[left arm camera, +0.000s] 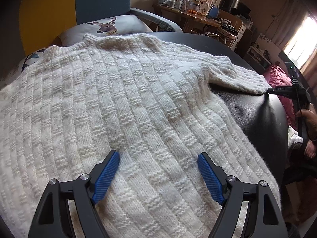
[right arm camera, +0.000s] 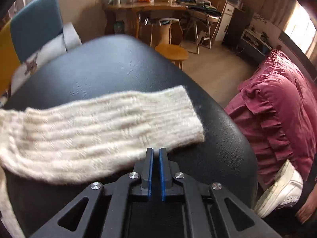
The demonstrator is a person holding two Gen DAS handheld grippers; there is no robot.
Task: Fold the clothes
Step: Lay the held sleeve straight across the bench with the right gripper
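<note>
A cream knitted sweater [left arm camera: 118, 99] lies spread flat on a black leather surface [left arm camera: 257, 115]. My left gripper [left arm camera: 158, 158] hovers over the sweater's lower body, open, with nothing between its blue pads [left arm camera: 108, 176]. One sleeve [right arm camera: 103, 125] stretches out to the right across the black surface [right arm camera: 111, 69]. My right gripper [right arm camera: 156, 151] sits at the near edge of that sleeve, close to the cuff, its jaws nearly closed with a thin dark gap and no fabric showing between them. In the left wrist view the right gripper [left arm camera: 272, 90] touches the cuff end.
A deer-print pillow [left arm camera: 111, 26] and a yellow and teal chair back [left arm camera: 59, 10] sit behind the sweater. A pink ruffled cloth [right arm camera: 277, 109], a white shoe [right arm camera: 281, 190] and a round wooden stool [right arm camera: 172, 53] lie to the right. A cluttered wooden desk [right arm camera: 150, 6] stands behind.
</note>
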